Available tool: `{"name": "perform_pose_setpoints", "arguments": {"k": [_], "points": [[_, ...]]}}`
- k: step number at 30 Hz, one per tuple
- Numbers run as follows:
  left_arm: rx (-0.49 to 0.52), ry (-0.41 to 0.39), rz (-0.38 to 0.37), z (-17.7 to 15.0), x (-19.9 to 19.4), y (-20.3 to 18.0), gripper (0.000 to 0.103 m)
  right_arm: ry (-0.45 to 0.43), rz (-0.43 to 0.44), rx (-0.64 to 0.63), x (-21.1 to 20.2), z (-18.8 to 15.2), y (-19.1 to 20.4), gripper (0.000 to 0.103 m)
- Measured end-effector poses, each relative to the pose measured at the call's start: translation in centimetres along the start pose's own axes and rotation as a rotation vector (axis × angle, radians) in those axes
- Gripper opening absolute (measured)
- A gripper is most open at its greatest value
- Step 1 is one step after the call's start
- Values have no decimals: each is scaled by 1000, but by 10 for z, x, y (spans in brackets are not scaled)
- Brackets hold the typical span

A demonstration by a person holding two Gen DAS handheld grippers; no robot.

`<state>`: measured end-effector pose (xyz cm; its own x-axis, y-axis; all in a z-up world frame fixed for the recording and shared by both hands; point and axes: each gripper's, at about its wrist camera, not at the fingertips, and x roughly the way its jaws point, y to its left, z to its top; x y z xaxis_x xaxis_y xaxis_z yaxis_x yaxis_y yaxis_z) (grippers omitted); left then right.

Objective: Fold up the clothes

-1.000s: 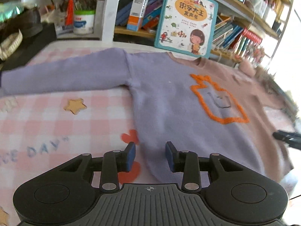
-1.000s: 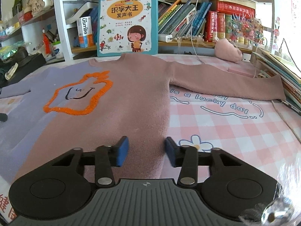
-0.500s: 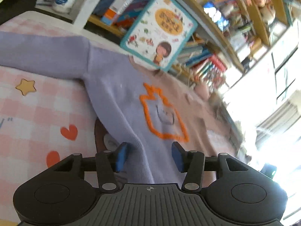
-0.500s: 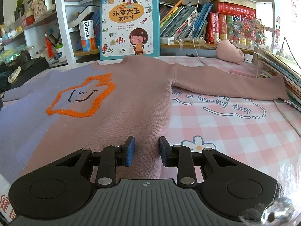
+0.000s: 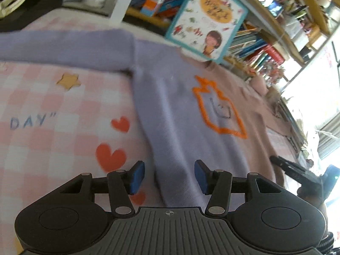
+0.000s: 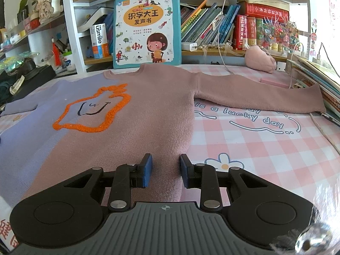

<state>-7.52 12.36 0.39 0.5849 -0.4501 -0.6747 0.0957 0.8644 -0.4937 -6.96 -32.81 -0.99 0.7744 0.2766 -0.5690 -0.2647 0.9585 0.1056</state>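
A half purple, half pink sweater [image 6: 148, 114] with an orange outlined face lies flat, sleeves spread, on a pink checked cloth [image 6: 255, 148]. It also shows in the left wrist view [image 5: 170, 106]. My left gripper [image 5: 169, 176] is open, its fingers on either side of the purple lower left corner of the hem. My right gripper [image 6: 165, 173] is open, its fingers straddling the pink lower right part of the hem. The right gripper shows as a dark shape in the left wrist view [image 5: 297, 172].
A children's book [image 6: 146, 29] leans on the bookshelf [image 6: 233, 21] behind the collar. A pink plush [image 6: 260, 58] and stacked books [image 6: 318, 80] sit at the right by the pink sleeve end. A white cable [image 6: 318, 125] trails over the cloth. Dark clutter [image 6: 25, 70] sits at the left.
My left gripper has tilted and opened wider around the purple hem corner. My right gripper narrowed half a second ago and has widened again over the pink hem.
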Motion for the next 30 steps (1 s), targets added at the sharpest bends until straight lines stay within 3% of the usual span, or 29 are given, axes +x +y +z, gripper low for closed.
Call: {"name": "perform_pose_setpoints", "arguments": {"k": [1,3,4,6,7,9,12,15,17,20,22,24,30], "points": [[-14,-8,-13,-1,0,2,48,0,-1,0,0,0,0,26],[-57,-24,-69,-2,0,5,30,1,0,-1,0,0,-1,26],[-68,-41,-101,-2,-1,4,14,1,1,-2,0,0,-1,26],[-56,-91,-148,0,-9,-2,8,3,1,-3,0,0,-1,26],[-43,-108,-137,2,-12,-5,6,4,1,-3,0,0,-1,26],[-19,-125,-94,4,-17,-9,6,5,-1,-4,0,0,-1,26],[-13,-59,44,-1,-8,0,6,5,-2,-4,0,0,-1,26],[10,-34,91,-4,-8,2,9,5,-3,-3,0,0,0,26],[91,-71,134,0,-15,-8,18,7,-6,-4,0,1,1,26],[206,-129,191,8,-24,-22,23,11,-9,-4,1,1,1,26],[265,-176,201,17,-24,-29,23,10,-14,0,1,1,2,26],[299,-199,163,26,-18,-37,23,9,-21,4,1,1,3,26],[367,-177,48,44,23,-56,23,20,-24,12,3,3,5,18]]}}
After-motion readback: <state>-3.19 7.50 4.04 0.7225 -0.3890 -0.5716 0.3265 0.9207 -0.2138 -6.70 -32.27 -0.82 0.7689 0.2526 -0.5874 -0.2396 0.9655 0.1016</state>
